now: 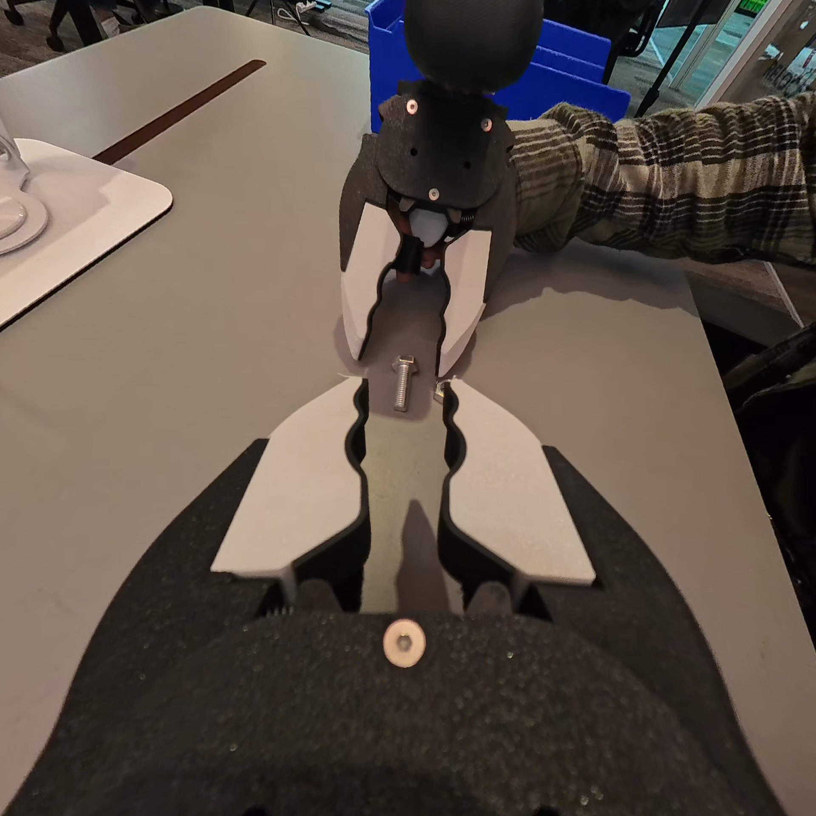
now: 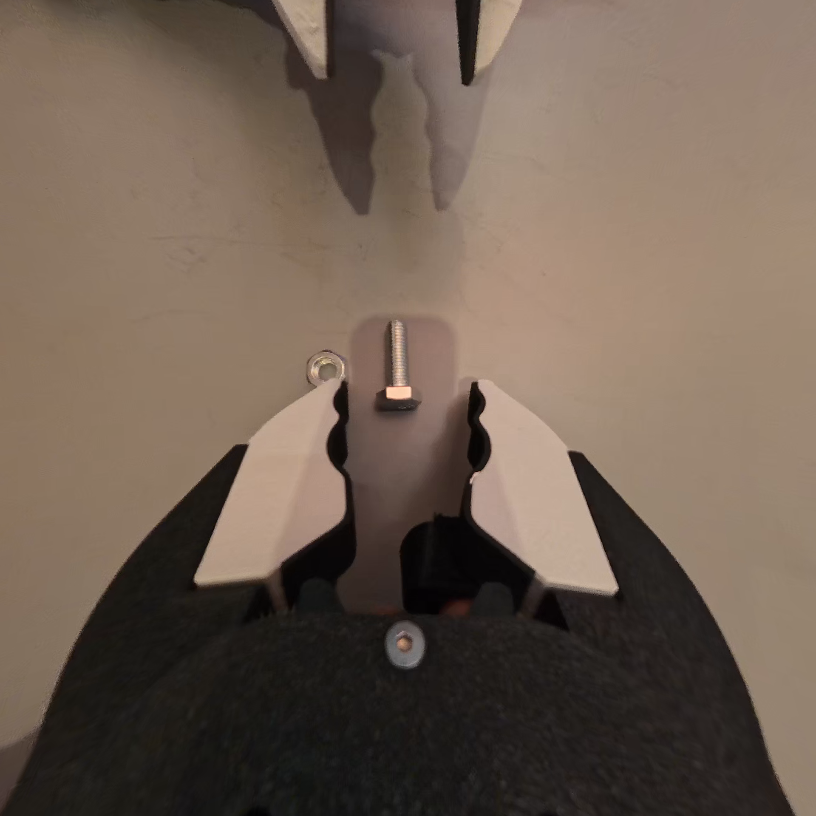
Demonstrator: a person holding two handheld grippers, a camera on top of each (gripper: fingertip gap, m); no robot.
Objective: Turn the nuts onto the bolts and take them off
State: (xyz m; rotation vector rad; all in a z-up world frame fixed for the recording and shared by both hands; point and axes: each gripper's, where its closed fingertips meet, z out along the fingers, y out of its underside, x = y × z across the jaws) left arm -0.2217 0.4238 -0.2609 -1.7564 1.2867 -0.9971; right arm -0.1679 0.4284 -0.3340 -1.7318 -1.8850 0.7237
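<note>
A silver hex-head bolt (image 1: 402,384) is laid flat on the grey surface (image 1: 221,353), bare of any nut, its threaded shank fully exposed. A silver flanged nut (image 2: 326,369) is laid flat just beside it, hole up, apart from it, nearer the surface's right edge.

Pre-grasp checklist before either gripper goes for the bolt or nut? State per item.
1. Left gripper open: ok.
2. Right gripper open: ok.
3. Bolt lying flat on the table, free of both grippers: ok.
4. Nut off the bolt, lying apart beside it: ok.
5. Bolt lined up between the right gripper's fingers: ok.
6. Thread condition: cannot tell.
</note>
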